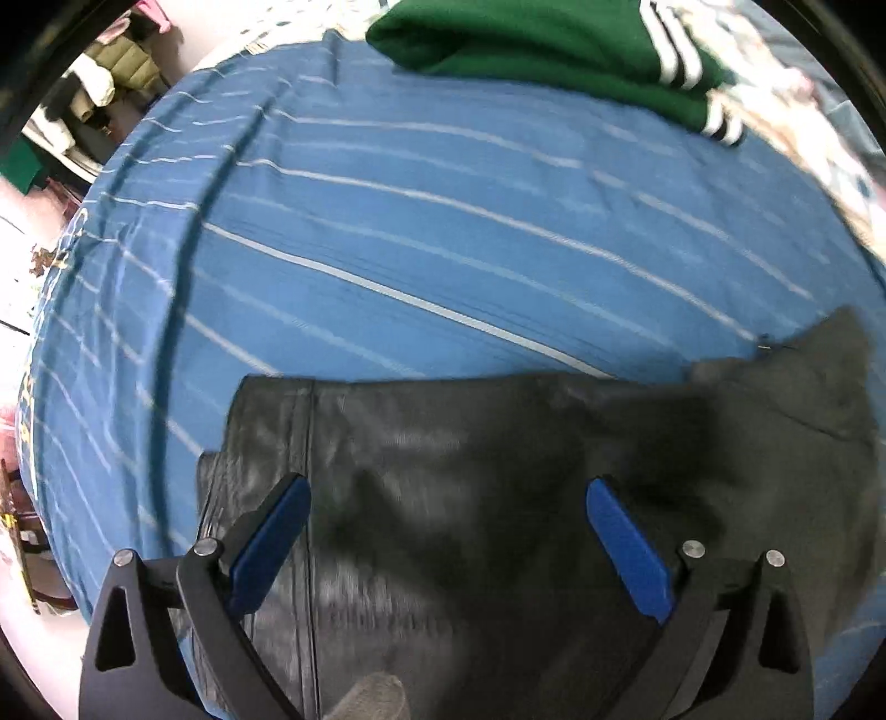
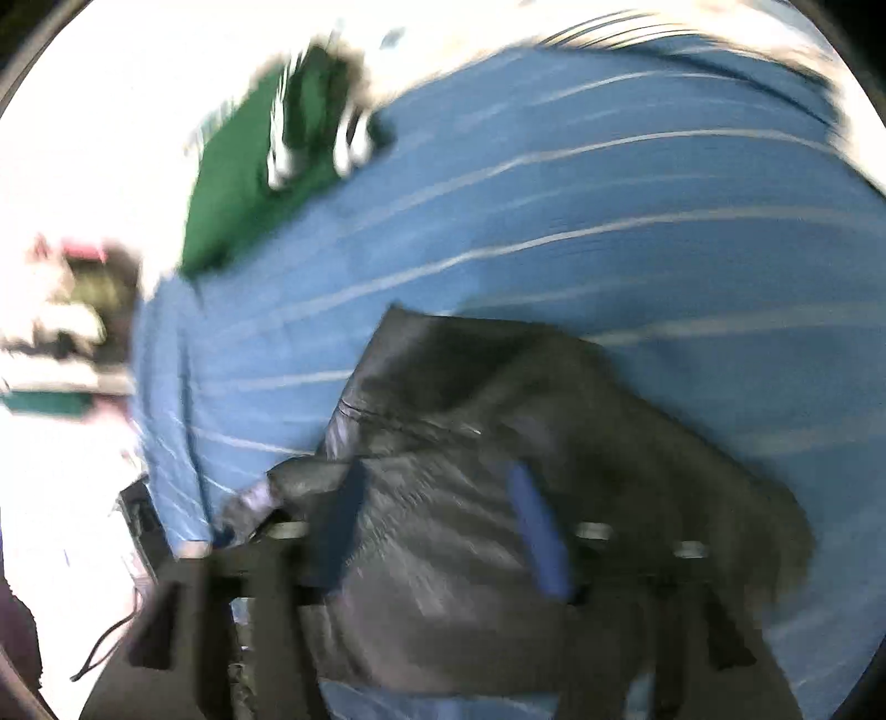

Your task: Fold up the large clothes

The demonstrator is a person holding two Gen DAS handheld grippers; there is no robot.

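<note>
A black leather-like garment (image 1: 470,498) lies on a blue striped bedsheet (image 1: 443,249). My left gripper (image 1: 448,493) is open, its blue pads (image 1: 271,537) spread wide just above the garment, holding nothing. In the blurred right wrist view the same black garment (image 2: 470,443) lies bunched on the sheet (image 2: 609,221). My right gripper (image 2: 437,487) is open over it, its blue pads (image 2: 537,531) apart with the cloth showing between them.
A folded green garment with white stripes (image 1: 554,50) lies at the far edge of the bed, also in the right wrist view (image 2: 249,183). Hanging clothes and shelves (image 1: 94,94) stand beyond the bed's left side. A patterned cloth (image 1: 803,138) lies far right.
</note>
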